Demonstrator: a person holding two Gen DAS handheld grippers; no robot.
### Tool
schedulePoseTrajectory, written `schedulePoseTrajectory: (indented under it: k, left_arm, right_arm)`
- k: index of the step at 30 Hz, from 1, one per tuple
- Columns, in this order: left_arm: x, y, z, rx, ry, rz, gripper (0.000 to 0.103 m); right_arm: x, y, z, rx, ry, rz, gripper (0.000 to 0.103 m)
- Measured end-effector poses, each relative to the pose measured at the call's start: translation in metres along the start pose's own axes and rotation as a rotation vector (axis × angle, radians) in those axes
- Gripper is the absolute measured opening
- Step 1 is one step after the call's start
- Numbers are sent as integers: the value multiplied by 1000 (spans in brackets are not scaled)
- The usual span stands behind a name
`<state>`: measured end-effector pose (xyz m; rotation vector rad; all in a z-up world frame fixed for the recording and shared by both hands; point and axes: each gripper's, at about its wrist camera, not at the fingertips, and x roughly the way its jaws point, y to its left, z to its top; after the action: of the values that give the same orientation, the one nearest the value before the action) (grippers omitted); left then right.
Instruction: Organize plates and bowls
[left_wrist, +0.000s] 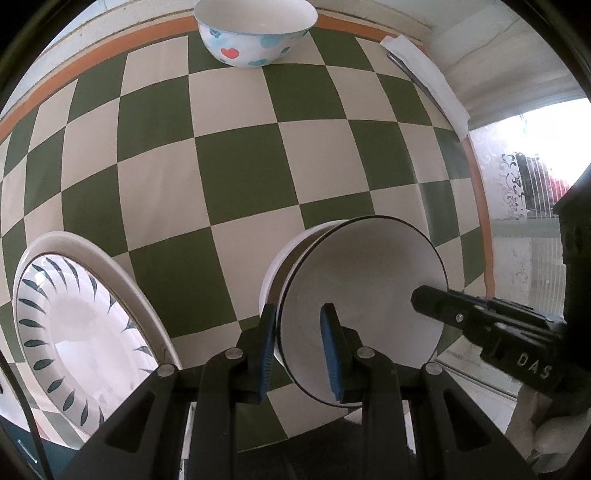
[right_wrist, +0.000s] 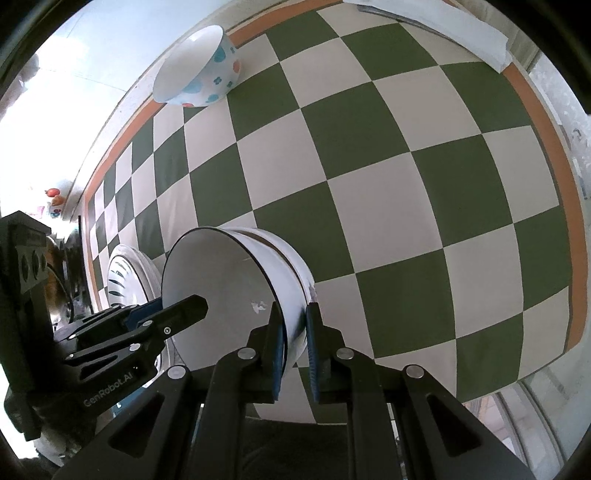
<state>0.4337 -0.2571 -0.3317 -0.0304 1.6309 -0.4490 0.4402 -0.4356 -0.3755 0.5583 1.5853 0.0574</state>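
A white bowl with a thin black rim (left_wrist: 362, 295) (right_wrist: 221, 280) is nested in a second white bowl (left_wrist: 291, 251) (right_wrist: 291, 266), low over the checked tablecloth (left_wrist: 240, 166). My left gripper (left_wrist: 299, 314) (right_wrist: 181, 304) is shut on the near left part of the rim, one blue pad outside and one inside. On the opposite side my right gripper (right_wrist: 293, 308) straddles both walls, its pads close against them. One of its fingers (left_wrist: 443, 306) reaches over the rim. A white bowl with blue flowers and a red heart (left_wrist: 255, 37) (right_wrist: 207, 70) stands at the far edge.
A dish with a blue leaf pattern sits in a white plate (left_wrist: 92, 243) (right_wrist: 122, 273), left of the nested bowls. A folded white paper (left_wrist: 424, 74) (right_wrist: 443, 26) lies at the far right corner. The cloth's orange border (right_wrist: 569, 221) marks the table's right edge.
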Motion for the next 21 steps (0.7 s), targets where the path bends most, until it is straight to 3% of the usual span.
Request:
schedulePoseTrajectory:
  k: [5,9,13,15,19,21]
  left_arm:
    - [-14,6,-5,-20,-8,-6,22]
    - [-45,12,1,-44,-66,-32,22]
    - [-76,21,33,-73,-150,-29,27]
    - [-87,33,60,-104,-190,-12,27]
    - [-83,71,116,-189,-209,-4,27]
    - [-73,89,136,-237,-189,-5,27]
  right_arm:
    - [-14,-6,4,21,5,62,15]
    - [-45,-2,15,-3,-45,73,15]
    - [-72,12,47,-55,-103,73,25]
    - [-79,23,77,-86,-155,78,46]
    - [-76,42,134,-114,-256,65,50]
    - [-64,51,158,-115,-255,65,50]
